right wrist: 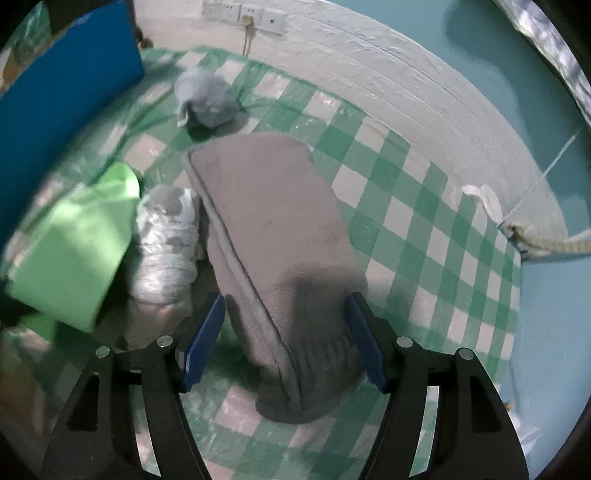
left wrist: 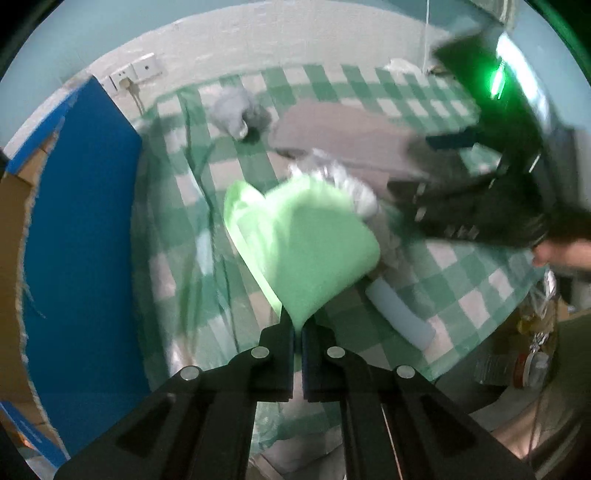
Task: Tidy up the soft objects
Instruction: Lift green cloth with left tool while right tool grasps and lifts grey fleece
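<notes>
My left gripper (left wrist: 298, 328) is shut on a corner of a light green folded cloth (left wrist: 306, 240) and holds it above the checked table. The green cloth also shows at the left of the right wrist view (right wrist: 74, 251). My right gripper (right wrist: 286, 332) is open, its blue-padded fingers (right wrist: 203, 339) on either side of a grey folded towel (right wrist: 273, 229) that lies on the table; whether they touch it I cannot tell. A grey-and-white patterned bundle (right wrist: 166, 243) lies between the green cloth and the towel. A blue-grey balled cloth (right wrist: 205, 98) sits further back.
A green-and-white checked tablecloth (right wrist: 424, 229) covers the table. A blue box (left wrist: 81, 229) stands at the left edge. Wall sockets (right wrist: 255, 14) are on the white wall behind. A white roll (left wrist: 402, 314) lies near the table's front. A cord (right wrist: 550, 243) hangs at the right.
</notes>
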Motion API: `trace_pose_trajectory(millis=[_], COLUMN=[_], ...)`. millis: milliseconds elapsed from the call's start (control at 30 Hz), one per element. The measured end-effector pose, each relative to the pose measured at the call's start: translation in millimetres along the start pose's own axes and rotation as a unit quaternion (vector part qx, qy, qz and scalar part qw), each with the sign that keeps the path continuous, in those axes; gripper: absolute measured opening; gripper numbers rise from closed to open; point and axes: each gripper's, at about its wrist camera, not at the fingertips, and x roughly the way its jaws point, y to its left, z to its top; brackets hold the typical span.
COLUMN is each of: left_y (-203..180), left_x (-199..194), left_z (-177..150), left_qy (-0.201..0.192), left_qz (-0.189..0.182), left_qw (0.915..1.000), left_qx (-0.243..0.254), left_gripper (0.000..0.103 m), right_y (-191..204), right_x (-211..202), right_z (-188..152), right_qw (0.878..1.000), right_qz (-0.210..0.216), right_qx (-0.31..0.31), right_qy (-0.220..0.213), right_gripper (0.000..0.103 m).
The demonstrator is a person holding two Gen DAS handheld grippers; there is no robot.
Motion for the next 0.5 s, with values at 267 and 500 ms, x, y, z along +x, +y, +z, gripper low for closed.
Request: trace_pose_trajectory(millis=[267,500], left_y=[16.4,30.1], left_x=[-26.1,-30.2], left_z=[15.1,26.2], left_qy=[-0.031,-0.041], left_qz=[-0.02,-0.048], left_qw=[0.999,0.9964], left_qx=[-0.026,-0.057], left_gripper=[0.003,0.003], right_y=[5.1,0.6], right_x=[19.0,28.6], right_z=[-2.7,-4.2], right_qw=[1.0,1.0], right_qz=[-0.014,0.012], right_qx=[-0.018,0.01], right_qy=[0.015,0.022], right_gripper=[0.067,0.036])
